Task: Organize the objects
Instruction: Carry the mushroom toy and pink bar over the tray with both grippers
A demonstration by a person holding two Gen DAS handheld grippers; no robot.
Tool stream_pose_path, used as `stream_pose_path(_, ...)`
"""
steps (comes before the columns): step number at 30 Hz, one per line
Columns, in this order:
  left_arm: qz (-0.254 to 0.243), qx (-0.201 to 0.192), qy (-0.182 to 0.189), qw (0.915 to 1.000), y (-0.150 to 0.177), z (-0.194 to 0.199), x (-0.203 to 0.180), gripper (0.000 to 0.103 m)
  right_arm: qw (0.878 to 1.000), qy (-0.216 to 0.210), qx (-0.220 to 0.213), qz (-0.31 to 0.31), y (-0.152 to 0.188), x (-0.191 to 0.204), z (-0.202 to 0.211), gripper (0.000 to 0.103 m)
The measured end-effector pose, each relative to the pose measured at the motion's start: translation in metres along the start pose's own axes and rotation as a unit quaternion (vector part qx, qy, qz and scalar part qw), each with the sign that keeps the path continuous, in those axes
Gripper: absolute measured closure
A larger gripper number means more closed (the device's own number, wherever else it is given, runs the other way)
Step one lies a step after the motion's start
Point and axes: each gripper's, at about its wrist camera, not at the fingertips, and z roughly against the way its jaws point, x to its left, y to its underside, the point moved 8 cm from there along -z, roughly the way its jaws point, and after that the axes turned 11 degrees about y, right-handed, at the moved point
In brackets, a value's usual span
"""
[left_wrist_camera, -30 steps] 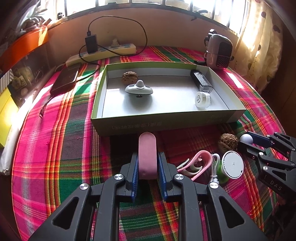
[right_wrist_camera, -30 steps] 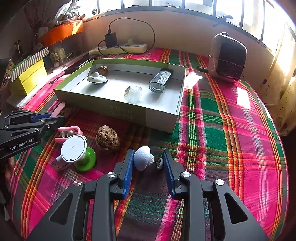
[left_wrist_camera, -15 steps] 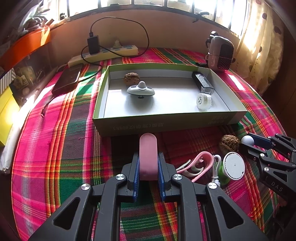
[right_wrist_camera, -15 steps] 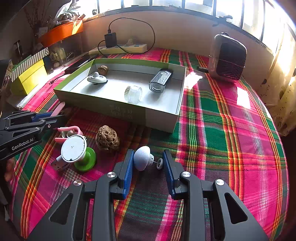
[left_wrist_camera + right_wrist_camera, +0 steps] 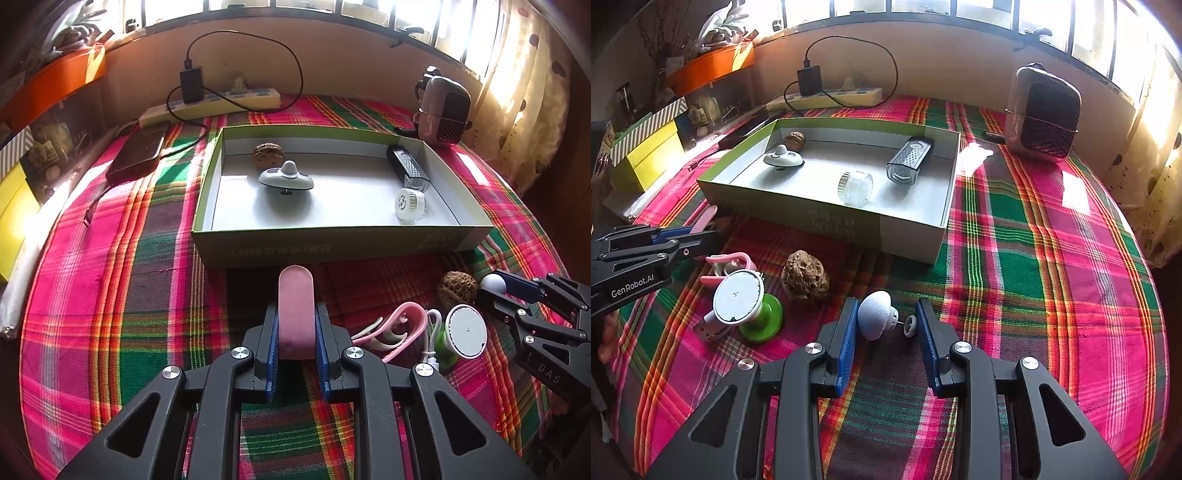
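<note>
My left gripper point(image 5: 296, 308) is shut on a pink oblong piece point(image 5: 295, 284), which sticks out ahead of the blue pads just in front of the green-edged box point(image 5: 332, 243). My right gripper point(image 5: 886, 306) is shut on a white mushroom-shaped knob point(image 5: 873, 314), one pad on its dome and the other on its small end disc. Both grippers hover low over the plaid cloth. In the box lie a walnut point(image 5: 268, 155), a grey spinning top point(image 5: 286, 177), a small grater point(image 5: 408, 166) and a white round jar point(image 5: 408, 201).
Between the grippers on the cloth are a rough brown nut point(image 5: 805, 275), a pink clip point(image 5: 402, 321) and a white disc on a green base point(image 5: 738, 302). A heater point(image 5: 1041, 114) stands back right, with a power strip point(image 5: 210, 105) and a dark phone point(image 5: 138, 153) back left.
The left jaws have closed in until the pads press on the pink piece. The right gripper and its white knob have not moved.
</note>
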Motion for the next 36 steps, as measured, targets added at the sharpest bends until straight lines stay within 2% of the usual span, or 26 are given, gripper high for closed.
stream_pose_path(14, -0.004, -0.027, 0.011, 0.9996, -0.016, 0.021, -0.005, 0.087, 1.0, -0.009, -0.02, -0.012, -0.013, -0.006, 0.016, 0.07)
stream_pose_path(26, -0.008, -0.038, 0.021, 0.999, -0.04, 0.02, -0.01, 0.087, 0.998, -0.026, -0.051, -0.017, -0.059, -0.008, 0.025, 0.07)
stream_pose_path(36, 0.007, -0.034, 0.016, 0.9992, -0.059, 0.004, -0.001, 0.087, 0.998, -0.036, -0.057, 0.001, -0.106, 0.003, 0.005, 0.07)
